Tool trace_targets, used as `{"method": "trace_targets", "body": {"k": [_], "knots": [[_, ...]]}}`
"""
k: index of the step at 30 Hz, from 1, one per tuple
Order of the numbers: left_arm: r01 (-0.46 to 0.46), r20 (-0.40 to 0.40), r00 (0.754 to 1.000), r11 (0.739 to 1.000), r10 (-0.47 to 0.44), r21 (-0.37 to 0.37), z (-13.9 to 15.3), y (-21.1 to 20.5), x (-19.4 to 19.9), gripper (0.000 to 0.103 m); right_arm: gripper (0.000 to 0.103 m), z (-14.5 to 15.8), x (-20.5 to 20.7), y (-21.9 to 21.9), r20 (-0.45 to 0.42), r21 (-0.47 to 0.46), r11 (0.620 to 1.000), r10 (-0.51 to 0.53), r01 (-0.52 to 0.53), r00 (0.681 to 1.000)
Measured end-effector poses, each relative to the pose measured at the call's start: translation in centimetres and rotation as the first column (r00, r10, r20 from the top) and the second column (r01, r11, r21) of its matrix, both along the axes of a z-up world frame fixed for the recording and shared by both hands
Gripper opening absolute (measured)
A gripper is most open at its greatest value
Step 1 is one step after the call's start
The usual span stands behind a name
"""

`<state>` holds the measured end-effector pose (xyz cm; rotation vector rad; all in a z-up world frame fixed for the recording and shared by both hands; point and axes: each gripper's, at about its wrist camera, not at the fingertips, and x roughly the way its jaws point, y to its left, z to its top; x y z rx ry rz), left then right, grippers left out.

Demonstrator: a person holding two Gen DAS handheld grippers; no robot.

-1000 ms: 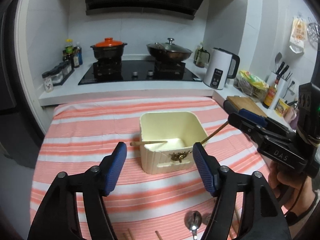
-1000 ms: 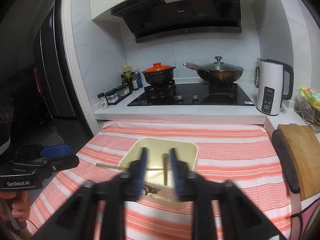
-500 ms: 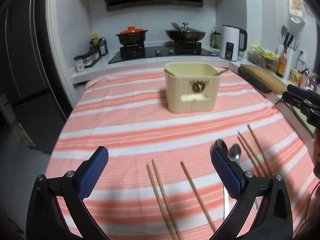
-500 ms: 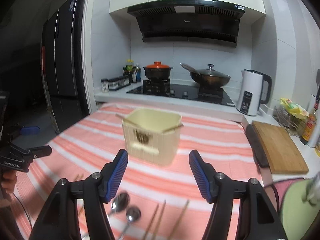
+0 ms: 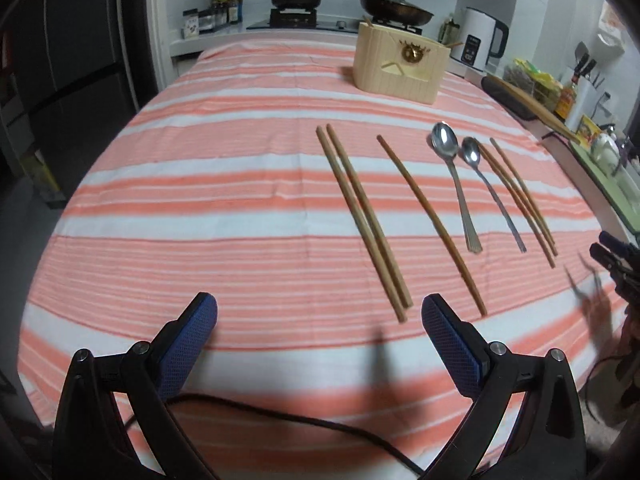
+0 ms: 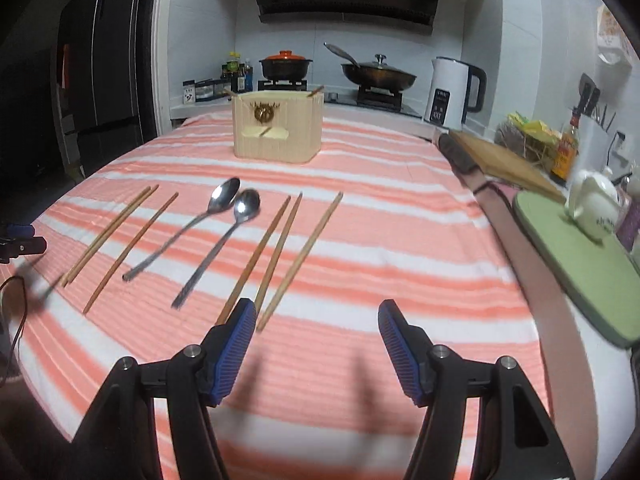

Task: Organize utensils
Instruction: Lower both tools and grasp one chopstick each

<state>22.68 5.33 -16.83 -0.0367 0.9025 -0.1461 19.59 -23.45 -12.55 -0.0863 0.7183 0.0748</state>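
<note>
Striped in orange and white, the cloth (image 5: 240,208) covers the whole worktop, and behind it we see a stove with pots and a white kettle (image 6: 452,94). On the far part of the cloth stands the beige holder box (image 6: 278,128), with two chopstick ends already sticking out of it.

Between the box and us the loose utensils lie in a row: a pair of chopsticks (image 5: 362,220), a single chopstick (image 5: 430,224), two metal spoons (image 5: 456,188), and more chopsticks (image 5: 520,200) at the right. All of them have the long axis running away from us toward the box, a little slanted.

Our left tongs (image 5: 318,324) are wide apart and hold nothing; the jaws have just been opening. The near ends of the chopstick pair lie just ahead, between the two blue pads and closer to the right one.

Our right tongs (image 6: 316,330) are also apart, less widely, and empty; they too were opening a little. The near ends of the right chopsticks (image 6: 280,252) lie just beside the left pad.

We judge that each hand is nearer to its own group. Since the sticks lie nearly along the pointing direction of the tongs, the jaws already stand across them, so a grasp at the near end should need little turning.
</note>
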Motion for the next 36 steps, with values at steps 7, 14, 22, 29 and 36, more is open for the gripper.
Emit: {"method": "trace_targets", "body": {"k": [7, 14, 22, 29, 36], "knots": [[0.053, -0.011, 0.999, 0.990, -0.052, 0.130, -2.1, -4.1, -0.2, 0.102, 0.065, -2.2, -1.2, 1.2, -0.039, 0.038, 0.999, 0.010, -0.009, 0.999], [-0.009, -0.033, 0.999, 0.994, 0.013, 0.108, -3.2, -2.8, 0.2, 0.103, 0.065, -1.9, -0.3, 1.5, -0.057, 0.027, 1.000, 0.017, -0.016, 0.998], [-0.029, -0.031, 0.999, 0.994, 0.032, 0.105, -3.3, -2.7, 0.4, 0.103, 0.040, -3.0, 2.9, 1.5, -0.144, 0.081, 0.997, 0.000, 0.012, 0.990], [-0.039, -0.030, 0.999, 0.994, 0.043, 0.106, -3.3, -2.6, 0.4, 0.103, 0.026, -3.6, 5.4, 1.3, -0.197, 0.121, 0.993, 0.011, 0.013, 0.980], [-0.076, -0.035, 0.996, 0.991, 0.080, 0.106, -3.3, -1.6, 0.6, 0.103, 0.018, -3.6, 5.6, 1.0, -0.194, 0.033, 0.998, -0.054, 0.062, 0.979]]}}
